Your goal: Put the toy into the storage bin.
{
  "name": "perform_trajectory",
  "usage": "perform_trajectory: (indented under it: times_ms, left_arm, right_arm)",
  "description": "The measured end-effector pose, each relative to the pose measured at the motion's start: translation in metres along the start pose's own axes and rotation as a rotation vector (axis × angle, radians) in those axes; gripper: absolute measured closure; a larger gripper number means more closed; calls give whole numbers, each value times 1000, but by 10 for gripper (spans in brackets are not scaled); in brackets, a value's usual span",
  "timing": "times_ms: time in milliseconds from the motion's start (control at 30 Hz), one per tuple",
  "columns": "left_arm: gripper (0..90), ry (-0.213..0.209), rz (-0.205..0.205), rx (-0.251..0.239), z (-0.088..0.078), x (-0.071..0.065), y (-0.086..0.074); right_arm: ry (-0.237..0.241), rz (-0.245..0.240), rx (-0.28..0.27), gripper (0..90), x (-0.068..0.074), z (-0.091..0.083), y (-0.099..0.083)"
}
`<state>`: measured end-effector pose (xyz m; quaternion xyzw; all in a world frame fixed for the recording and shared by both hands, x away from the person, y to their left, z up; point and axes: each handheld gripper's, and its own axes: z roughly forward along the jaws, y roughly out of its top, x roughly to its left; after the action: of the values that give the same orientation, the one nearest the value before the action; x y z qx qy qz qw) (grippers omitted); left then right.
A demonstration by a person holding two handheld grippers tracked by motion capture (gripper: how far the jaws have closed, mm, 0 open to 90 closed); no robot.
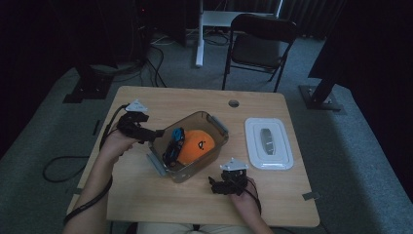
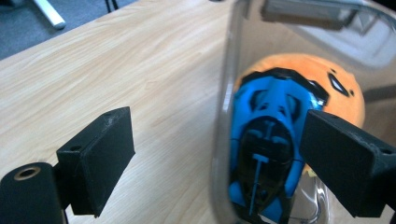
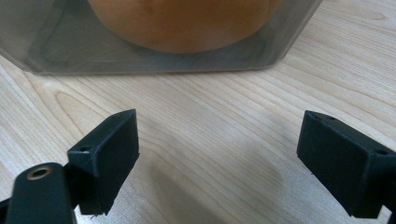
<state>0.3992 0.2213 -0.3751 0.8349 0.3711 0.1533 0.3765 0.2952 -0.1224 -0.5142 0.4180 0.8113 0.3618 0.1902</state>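
— Dim room, grey carpet, and a light wooden table (image 1: 146,195) with bare board along its near edge and left side. Where is the toy?

— A blue and black plastic toy car (image 2: 266,154) lies inside the clear plastic tub (image 1: 220,141), against its left wall and touching a round orange plush (image 1: 198,145).

— And the hands?

— One jaw of the left gripper (image 1: 155,133) stands outside the tub wall, one inside by the car; it is spread wide, clasping nothing. Resting on the table just before the tub, the right gripper (image 1: 217,187) gapes too, empty.

— Anything else?

— A white rectangular lid (image 1: 268,143) lies to the right, apart.
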Motion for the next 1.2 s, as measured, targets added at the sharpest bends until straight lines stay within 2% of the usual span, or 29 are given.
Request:
perform_trajectory:
  times_ms: [33,67,133,267,300,333,533,633,733,867,1067,1200]
  left_arm:
    - [111,22,-25,-2,-1,9,-5]
    - [111,36,-33,-6,-1,12,-8]
    - [111,41,-49,-7,-1,18,-12]
    - [111,65,-72,-43,0,29,-20]
    - [111,66,-90,-40,2,32,-23]
    - [111,69,-90,-35,2,35,-25]
    - [111,77,-148,-30,15,55,-43]
    - [111,82,-170,-13,26,62,-53]
    - [111,94,-171,5,37,66,-59]
    - [111,79,-179,9,52,67,-65]
    - [111,72,-166,22,70,61,-67]
    - [111,66,-152,48,79,56,-67]
  right_arm:
    - [2,-3,2,125,1,0,0]
    - [1,-5,3,125,1,1,0]
    - [2,-4,3,125,1,1,0]
    - [2,2,5,125,-1,1,0]
    - [2,2,4,125,-1,1,0]
    - [2,1,2,125,-1,1,0]
    - [5,6,-1,125,-5,0,2]
    - [7,15,-2,125,-7,0,1]
    - [10,21,2,125,-7,0,1]
    - [13,20,4,125,-7,2,2]
    - [17,25,-9,125,-8,2,6]
    - [23,32,-6,125,-10,3,6]
